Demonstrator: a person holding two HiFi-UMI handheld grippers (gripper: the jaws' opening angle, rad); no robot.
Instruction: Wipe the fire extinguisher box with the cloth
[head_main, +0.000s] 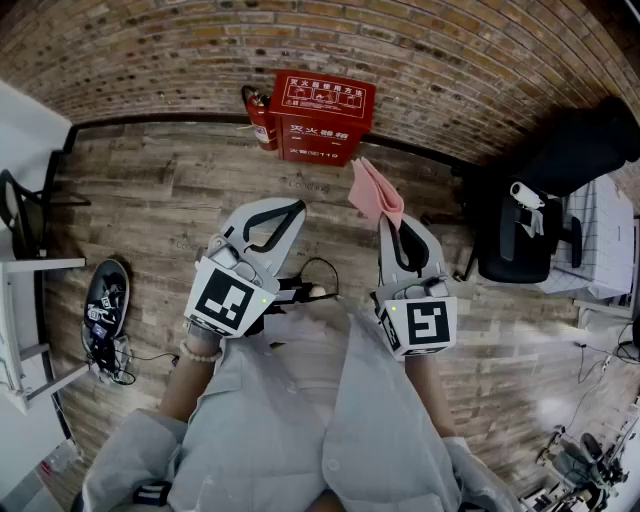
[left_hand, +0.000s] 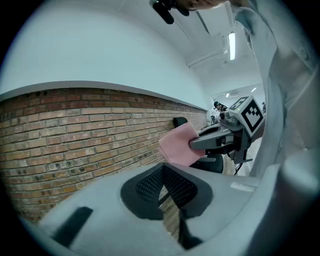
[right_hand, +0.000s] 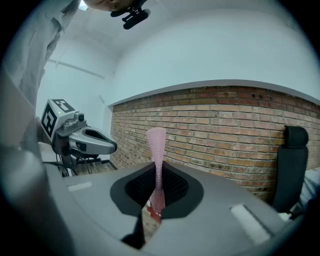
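Two tools: right tool (head_main: 392, 225) clamps cloth (head_main: 375, 192) | left tool (head_main: 290, 208) closed | box (head_main: 320, 115): Chinese lettering

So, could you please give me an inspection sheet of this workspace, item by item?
Surface: wooden plank floor.
Job's things: red fire extinguisher box against the brick wall; pink cloth apart from it.
Clutter: dark stickered object on the floor, left.
Grippers: left tool shut, empty; right tool shut on the cloth.
Cables: thin black cable beside the dark object.
Surroundings: red extinguisher beside the box; black office chair right.
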